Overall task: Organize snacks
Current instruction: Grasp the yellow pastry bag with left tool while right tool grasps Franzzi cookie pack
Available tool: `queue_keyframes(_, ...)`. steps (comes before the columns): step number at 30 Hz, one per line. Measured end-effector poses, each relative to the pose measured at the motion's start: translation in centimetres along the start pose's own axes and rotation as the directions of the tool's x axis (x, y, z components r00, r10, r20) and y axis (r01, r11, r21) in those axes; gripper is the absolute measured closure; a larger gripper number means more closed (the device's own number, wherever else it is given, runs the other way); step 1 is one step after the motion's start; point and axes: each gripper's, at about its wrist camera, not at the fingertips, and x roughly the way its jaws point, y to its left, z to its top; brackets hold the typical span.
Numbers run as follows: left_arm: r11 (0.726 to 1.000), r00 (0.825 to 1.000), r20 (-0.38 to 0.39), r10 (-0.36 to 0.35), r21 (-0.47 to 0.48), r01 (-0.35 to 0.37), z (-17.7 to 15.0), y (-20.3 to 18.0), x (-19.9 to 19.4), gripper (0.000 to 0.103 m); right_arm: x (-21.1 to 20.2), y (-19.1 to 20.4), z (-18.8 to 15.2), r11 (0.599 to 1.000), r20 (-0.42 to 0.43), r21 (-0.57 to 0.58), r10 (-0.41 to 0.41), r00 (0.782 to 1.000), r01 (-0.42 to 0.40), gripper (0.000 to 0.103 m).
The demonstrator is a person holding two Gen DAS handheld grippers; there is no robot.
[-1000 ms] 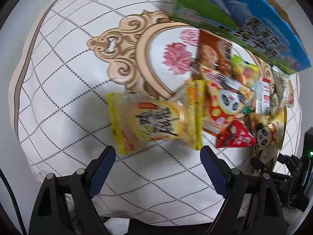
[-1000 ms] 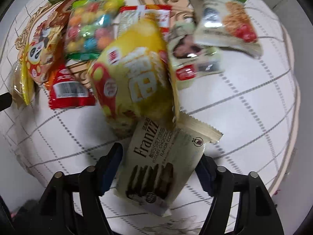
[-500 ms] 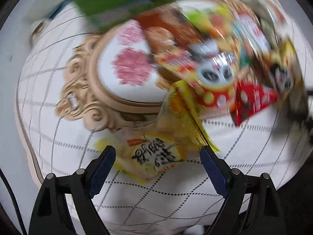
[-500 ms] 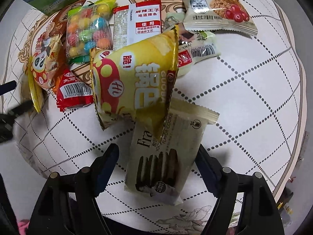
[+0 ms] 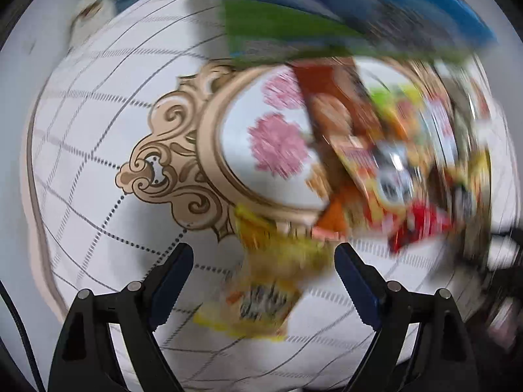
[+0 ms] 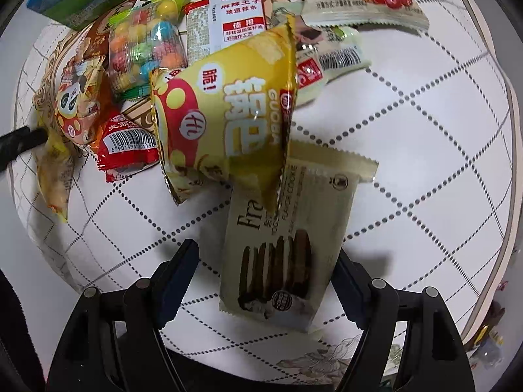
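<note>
right tool (image 6: 261, 277) wide, straddling cream cookie pack (image 6: 287, 245) near tabletop (image 6: 425, 130) front edge | light, crinkly, biscuits fragile; pinch long sides | left tool (image 5: 264, 271) wide over yellow packet (image 5: 261, 287)

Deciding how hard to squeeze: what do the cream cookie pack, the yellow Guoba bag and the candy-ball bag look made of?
Cream cookie pack: seemingly matte plastic film, with a zigzag-cut sealed end and soft sheen. Yellow Guoba bag: glossy film, puffed, creased and showing glare; a foil lining is possible but not visible. Candy-ball bag: clear plastic, since the coloured balls show through it.
</note>
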Motion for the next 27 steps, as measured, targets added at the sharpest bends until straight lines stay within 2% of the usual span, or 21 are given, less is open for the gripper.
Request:
queue_keyframes(3,0.995,0.997,-0.076,0.034,0.101,-0.026,-1.5,-1.2,2.2,0.014,0.2,0.0,-0.4,1.0,-0.002,0.007,-0.003,1.0,0.003,0.022)
queue_keyframes(4,0.992,0.992,-0.099,0.072,0.114,-0.061,-1.8,-1.2,3.6,0.014,1.0,0.1,0.0,1.0,-0.001,0.007,-0.006,1.0,0.006,0.022)
queue_keyframes(6,0.989,0.985,-0.113,0.128,0.084,-0.119,-1.9,-0.9,5.5,0.016,1.1,0.1,0.0,1.0,0.003,0.005,-0.017,1.0,0.017,0.022)
queue_keyframes(7,0.993,0.988,-0.098,0.118,0.03,-0.115,-1.8,-0.2,5.9,0.032,1.1,0.1,-0.1,1.0,0.007,0.007,-0.021,1.0,0.021,0.023)
queue_keyframes(8,0.995,0.991,-0.097,0.088,-0.036,-0.091,-1.9,0.3,6.5,0.043,1.1,0.0,-0.2,1.0,0.022,0.018,-0.02,1.0,0.019,0.026)
queue_keyframes(9,0.989,0.994,-0.101,0.04,-0.134,-0.053,-2.0,1.3,6.8,0.043,1.6,0.0,0.5,0.999,0.037,0.028,-0.023,0.999,0.022,0.032)
queue_keyframes(10,0.978,0.996,-0.093,0.005,-0.205,-0.024,-2.4,2.2,6.8,0.045,1.8,0.0,0.6,0.999,0.051,0.033,-0.04,0.998,0.038,0.043)
queue_keyframes(13,0.929,0.993,-0.089,-0.078,-0.368,0.04,-3.9,3.8,6.9,0.047,1.3,0.0,0.4,0.999,0.079,0.021,-0.029,0.997,0.027,0.044)
queue_keyframes(16,0.892,0.983,-0.11,-0.145,-0.444,0.082,-5.1,3.7,7.9,0.047,1.1,0.7,0.3,1.0,0.084,-0.014,-0.019,0.996,0.02,0.045)
queue_keyframes(21,0.899,0.984,-0.111,-0.139,-0.431,0.078,-5.6,3.6,10.0,0.044,1.5,1.8,0.3,0.999,0.048,-0.047,0.007,0.999,-0.005,0.042)
queue_keyframes(22,0.9,0.985,-0.109,-0.135,-0.429,0.076,-6.0,1.9,10.3,0.044,1.7,1.6,0.3,0.999,0.039,-0.039,0.004,0.999,-0.003,0.041)
queue_keyframes(27,0.92,0.993,-0.099,-0.067,-0.391,0.023,-6.1,-1.1,9.5,0.046,2.7,2.7,-0.4,0.993,0.026,-0.085,-0.078,0.997,0.08,0.039)
